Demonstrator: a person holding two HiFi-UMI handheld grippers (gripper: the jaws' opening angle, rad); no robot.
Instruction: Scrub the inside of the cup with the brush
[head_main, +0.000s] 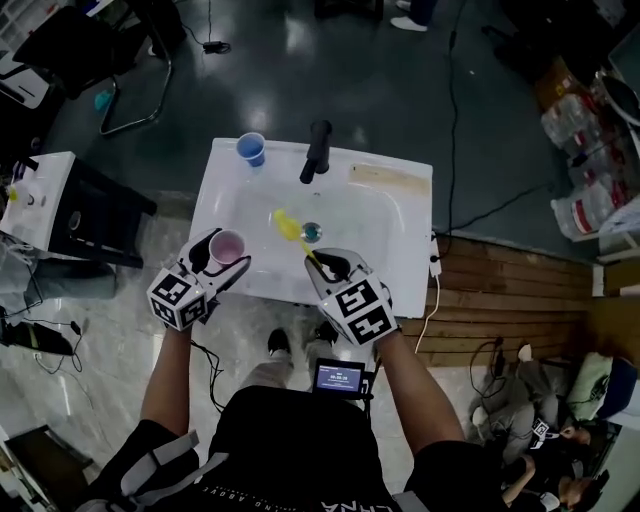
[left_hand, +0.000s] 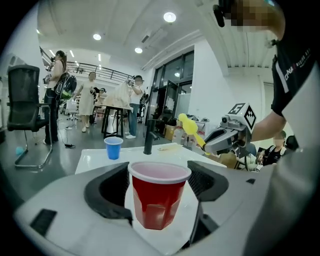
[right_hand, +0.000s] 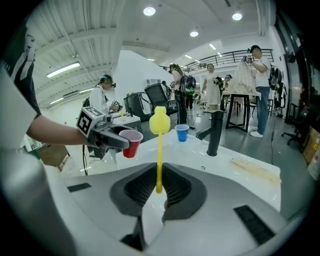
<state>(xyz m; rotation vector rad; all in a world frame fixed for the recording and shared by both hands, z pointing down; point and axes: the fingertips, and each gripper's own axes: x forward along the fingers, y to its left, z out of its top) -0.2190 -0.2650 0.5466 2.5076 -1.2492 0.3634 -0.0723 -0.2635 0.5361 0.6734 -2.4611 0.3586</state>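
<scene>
My left gripper (head_main: 226, 262) is shut on a red cup (left_hand: 158, 194) with a white inside; the cup (head_main: 227, 246) stands upright over the near left part of the white sink (head_main: 395, 262). To its right, my right gripper (head_main: 328, 266) is shut on the thin handle of a yellow brush (right_hand: 159, 145). The brush head (head_main: 286, 224) points up and away over the basin, a short way right of the cup and outside it. From the left gripper view the brush (left_hand: 190, 129) sits beyond the cup rim, off to the right. The right gripper view has the cup (right_hand: 131, 142) at left.
A blue cup (head_main: 251, 149) stands on the sink's far left corner. A black tap (head_main: 317, 150) rises at the far rim, with the drain (head_main: 311, 232) below it in the basin. A pale cloth strip (head_main: 386, 178) lies on the far right ledge. Cables cross the floor.
</scene>
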